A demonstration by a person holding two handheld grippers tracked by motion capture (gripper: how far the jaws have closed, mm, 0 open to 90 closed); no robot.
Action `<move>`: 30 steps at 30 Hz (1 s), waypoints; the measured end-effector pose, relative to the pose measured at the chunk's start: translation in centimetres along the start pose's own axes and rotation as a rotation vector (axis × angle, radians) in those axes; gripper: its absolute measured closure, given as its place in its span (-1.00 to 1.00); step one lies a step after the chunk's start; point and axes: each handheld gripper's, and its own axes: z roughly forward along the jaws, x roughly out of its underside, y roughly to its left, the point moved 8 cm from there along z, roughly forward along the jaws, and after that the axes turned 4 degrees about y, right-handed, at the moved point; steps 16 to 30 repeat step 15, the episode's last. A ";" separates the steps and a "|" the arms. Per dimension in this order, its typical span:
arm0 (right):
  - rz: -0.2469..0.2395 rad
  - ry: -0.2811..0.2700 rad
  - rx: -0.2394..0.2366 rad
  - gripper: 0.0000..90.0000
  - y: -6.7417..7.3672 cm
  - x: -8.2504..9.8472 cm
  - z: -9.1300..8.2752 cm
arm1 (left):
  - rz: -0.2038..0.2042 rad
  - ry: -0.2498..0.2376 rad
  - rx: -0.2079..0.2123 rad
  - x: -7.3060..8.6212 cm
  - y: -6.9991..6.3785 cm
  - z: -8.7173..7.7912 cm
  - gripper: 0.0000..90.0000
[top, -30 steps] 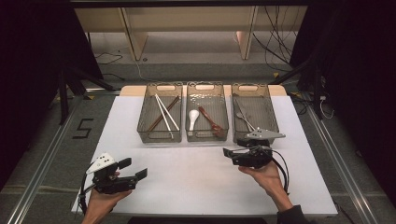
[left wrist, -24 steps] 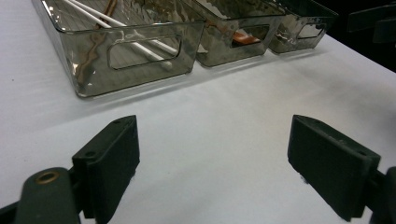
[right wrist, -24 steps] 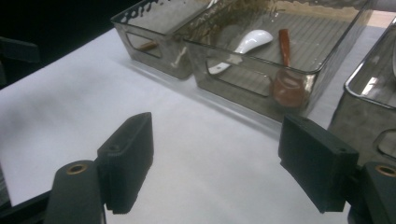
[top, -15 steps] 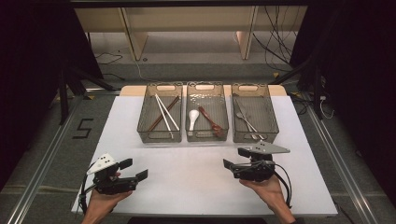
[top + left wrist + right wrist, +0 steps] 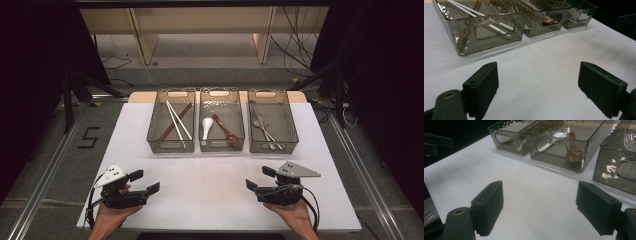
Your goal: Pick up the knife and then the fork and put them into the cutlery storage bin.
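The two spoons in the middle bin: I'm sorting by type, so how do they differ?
The white spoon is pale, short and broad-bowled; the brown spoon is dark reddish, longer and slimmer. The white spoon lies left, the brown spoon right and slanted. Both rest in the middle bin.

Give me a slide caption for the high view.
Both open grippers, left gripper and right gripper, rest before three cutlery trays.

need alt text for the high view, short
A person holds an open left gripper and an open right gripper low over the near edge of a white table, both empty. Beyond them stand three clear bins in a row: the left bin holds chopsticks, the middle bin spoons, the right bin metal forks.
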 end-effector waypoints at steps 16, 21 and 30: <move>0.007 -0.008 0.017 -0.50 -0.5 0.2 -0.3 | -0.001 -0.004 0.005 0.0 -0.1 0.0 -0.64; 0.007 -0.008 0.017 -0.50 -0.5 0.2 -0.3 | -0.001 -0.004 0.005 0.0 -0.1 0.0 -0.64; 0.007 -0.008 0.017 -0.50 -0.5 0.2 -0.3 | -0.001 -0.004 0.005 0.0 -0.1 0.0 -0.64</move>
